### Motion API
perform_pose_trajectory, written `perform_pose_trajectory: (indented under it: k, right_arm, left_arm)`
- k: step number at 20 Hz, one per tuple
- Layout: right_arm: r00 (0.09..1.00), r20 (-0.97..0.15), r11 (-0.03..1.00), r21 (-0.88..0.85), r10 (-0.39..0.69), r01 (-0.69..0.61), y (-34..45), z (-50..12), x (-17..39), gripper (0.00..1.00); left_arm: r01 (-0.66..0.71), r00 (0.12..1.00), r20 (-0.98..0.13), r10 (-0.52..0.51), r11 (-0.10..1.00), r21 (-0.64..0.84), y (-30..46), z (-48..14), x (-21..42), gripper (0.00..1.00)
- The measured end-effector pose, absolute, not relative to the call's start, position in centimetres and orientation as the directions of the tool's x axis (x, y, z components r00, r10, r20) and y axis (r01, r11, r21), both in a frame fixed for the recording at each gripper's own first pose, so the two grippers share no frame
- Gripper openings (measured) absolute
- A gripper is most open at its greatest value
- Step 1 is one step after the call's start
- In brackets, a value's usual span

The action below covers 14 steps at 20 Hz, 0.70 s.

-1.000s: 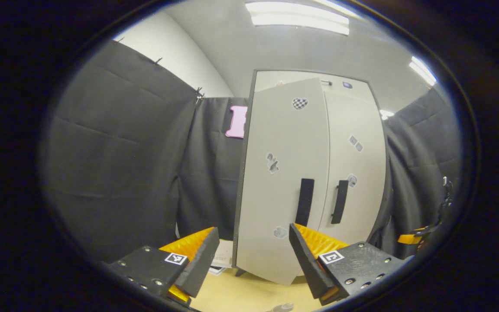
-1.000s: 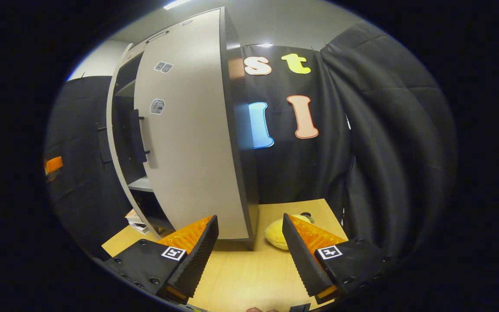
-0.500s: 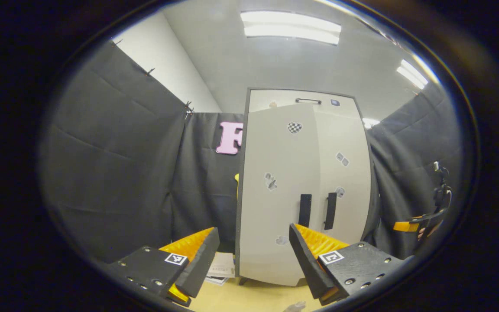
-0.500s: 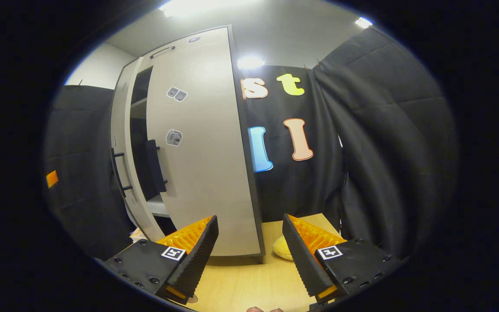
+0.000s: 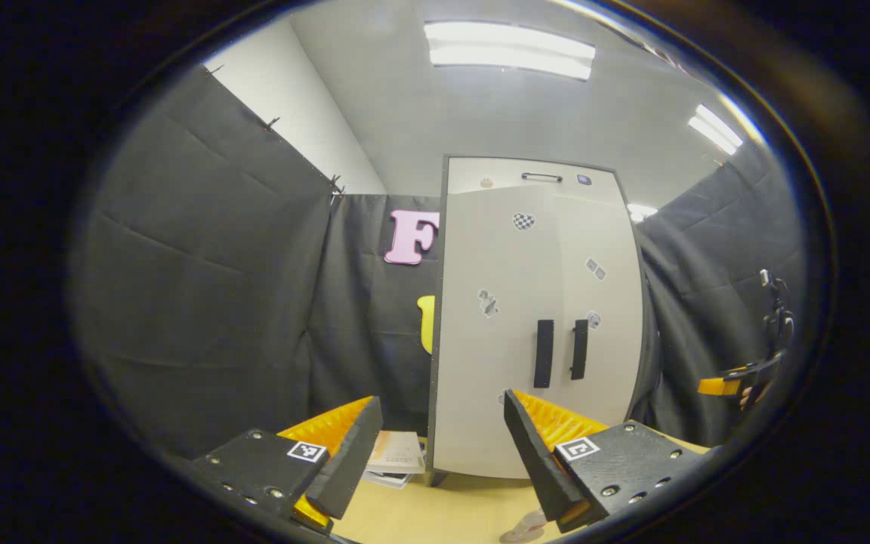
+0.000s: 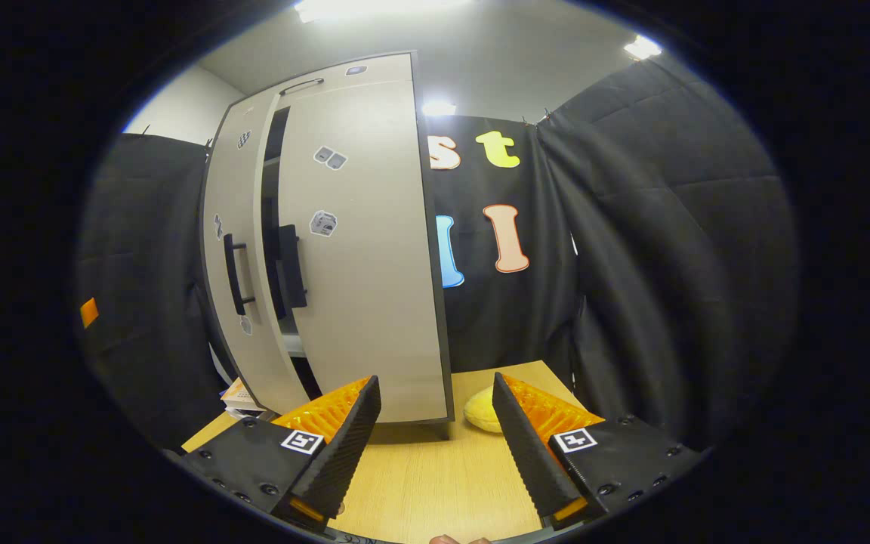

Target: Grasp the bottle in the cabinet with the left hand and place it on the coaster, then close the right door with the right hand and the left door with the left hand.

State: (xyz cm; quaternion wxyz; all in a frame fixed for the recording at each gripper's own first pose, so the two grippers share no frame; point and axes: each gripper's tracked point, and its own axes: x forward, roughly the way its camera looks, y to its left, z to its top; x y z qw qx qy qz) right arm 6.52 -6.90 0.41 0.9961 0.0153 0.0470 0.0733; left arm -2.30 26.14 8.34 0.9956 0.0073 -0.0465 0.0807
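Left gripper view: we see the left hand-held gripper [image 5: 435, 453] with its two fingers set wide apart and nothing between them, held in front of the cabinet [image 5: 537, 325] and clear of it. The cabinet stands upright on the pale wooden table [image 5: 442, 514]. From here the left door [image 5: 492, 332] and the right door [image 5: 605, 325] lie nearly flush, and their two dark vertical handles [image 5: 559, 351] stand side by side. A small stack of booklets [image 5: 397, 457] lies on the table just beside the cabinet's left foot. At the bottom edge a small pale object [image 5: 526, 529] rests on the table; we cannot tell what it is. The other hand-held gripper [image 5: 737, 381] appears at the far right edge.

Right gripper view: the right hand-held gripper [image 6: 435, 446] also has its fingers spread apart, empty, above the table [image 6: 435, 491]. Here a dark gap separates the left door [image 6: 235, 264] from the right door [image 6: 363, 249], so the left door stands slightly ajar. A yellow rounded object [image 6: 480, 408] lies on the table just beside the cabinet's right corner. We cannot make out the bottle or the coaster with certainty.
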Motion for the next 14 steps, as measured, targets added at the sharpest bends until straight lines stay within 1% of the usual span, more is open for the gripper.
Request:
perform_pose_trajectory:
  k: [5, 8, 10, 11, 12, 14]
  right_arm:
    - [0.989, -0.103, 0.993, 0.043, 0.111, -0.107, -7.1, -0.1, 4.1, 0.95]
    - [0.992, -0.096, 0.996, 0.033, 0.087, -0.084, -7.5, 0.1, 3.9, 0.95]
    - [0.993, -0.092, 0.996, 0.047, 0.076, -0.072, -7.5, 0.2, 3.8, 0.95]
    - [0.993, -0.091, 0.996, 0.057, 0.073, -0.068, -7.4, 0.1, 3.8, 0.92]
    - [0.993, -0.091, 0.996, 0.065, 0.073, -0.067, -7.2, 0.1, 3.8, 0.95]
    - [0.994, -0.091, 0.996, 0.062, 0.069, -0.063, -7.1, 0.0, 3.6, 0.95]
  left_arm:
    - [-0.12, 0.989, 0.084, 0.121, 0.993, -0.016, 26.3, 7.6, -2.0, 1.0]
    - [-0.112, 0.991, 0.077, 0.111, 0.993, 0.021, 26.1, 7.7, -2.3, 1.0]
    - [-0.146, 0.988, 0.046, 0.145, 0.989, 0.028, 26.3, 6.7, -1.8, 1.0]
    - [-0.139, 0.99, 0.019, 0.139, 0.99, 0.015, 26.0, 5.7, -1.4, 0.99]
    - [-0.122, 0.993, 0.003, 0.122, 0.992, 0.007, 26.0, 5.1, -0.9, 1.0]
    - [-0.106, 0.994, -0.014, 0.107, 0.994, 0.008, 25.2, 4.1, -0.2, 1.0]
